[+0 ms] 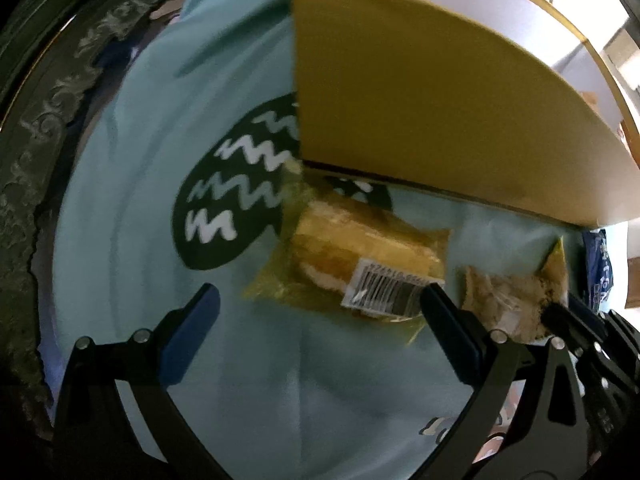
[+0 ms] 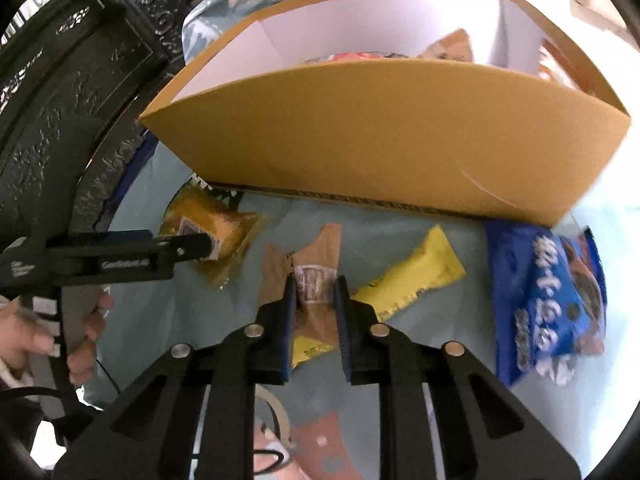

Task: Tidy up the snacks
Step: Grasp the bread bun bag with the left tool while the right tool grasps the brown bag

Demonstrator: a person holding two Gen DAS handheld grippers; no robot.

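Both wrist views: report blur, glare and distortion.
Left wrist view: motion-smeared, box wall soft, barcode on the cake pack streaky; dim corners. Right wrist view: sharper, glare whitens the right edge beside the blue bag; fisheye bows the box rim.

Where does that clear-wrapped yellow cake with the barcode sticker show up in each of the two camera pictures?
Left wrist view: yellow cake sits at centre, just ahead of the open left gripper.
Right wrist view: same cake lies at left, behind the left gripper's tip.
Shared landmark: the cardboard box stands just behind it.
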